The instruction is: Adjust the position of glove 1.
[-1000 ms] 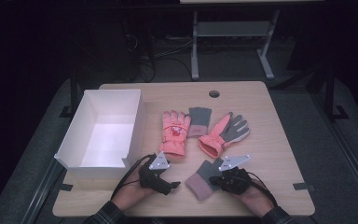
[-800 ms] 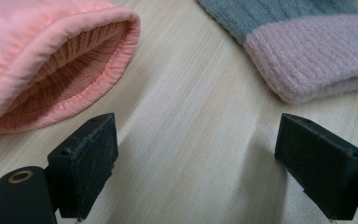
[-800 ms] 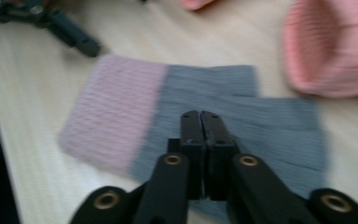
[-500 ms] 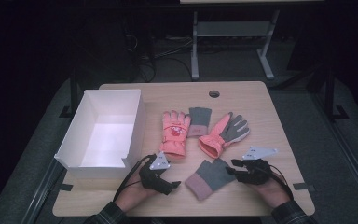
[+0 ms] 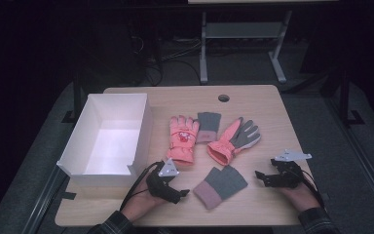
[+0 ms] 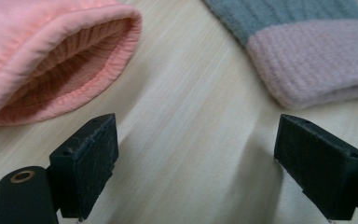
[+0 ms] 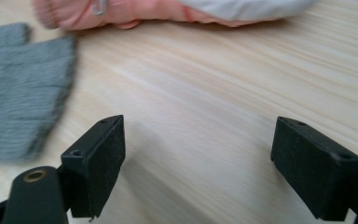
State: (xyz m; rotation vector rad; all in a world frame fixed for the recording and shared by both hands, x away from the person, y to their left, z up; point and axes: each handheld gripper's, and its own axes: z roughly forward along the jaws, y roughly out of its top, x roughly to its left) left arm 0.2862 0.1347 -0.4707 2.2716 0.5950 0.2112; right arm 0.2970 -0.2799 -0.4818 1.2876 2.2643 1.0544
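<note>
wool and soft knit, going by its looks: the grey mitten (image 5: 220,187) with the pink cuff should be light, limp and apt to fold or drag on the wood rather than slide cleanly. i judge the thick ribbed cuff to be the best place to pinch, since it gives the pads some bulk.

high view: the mitten lies flat near the front edge of the table (image 5: 253,105), cuff toward the front left, between the left gripper (image 5: 184,193) and the right gripper (image 5: 260,176). the right gripper sits well apart from it toward the right edge; its jaws have just been opening and nothing is between them. behind the mitten lie two orange gloves, one (image 5: 183,138) palm down, one (image 5: 233,140) with a grey palm, and a second grey mitten (image 5: 206,126) between them. a white box (image 5: 78,141) stands at the left edge.

left gripper view: the jaws stand wide apart over bare wood, gripping nothing. the pink cuff (image 6: 312,60) is just beyond the far pad, the ribbing coarse and fuzzy; an orange glove's open cuff (image 6: 60,70) lies at the other side.

right gripper view: jaws spread and empty, with the grey knit (image 7: 21,88) off to the side, blurred.
</note>
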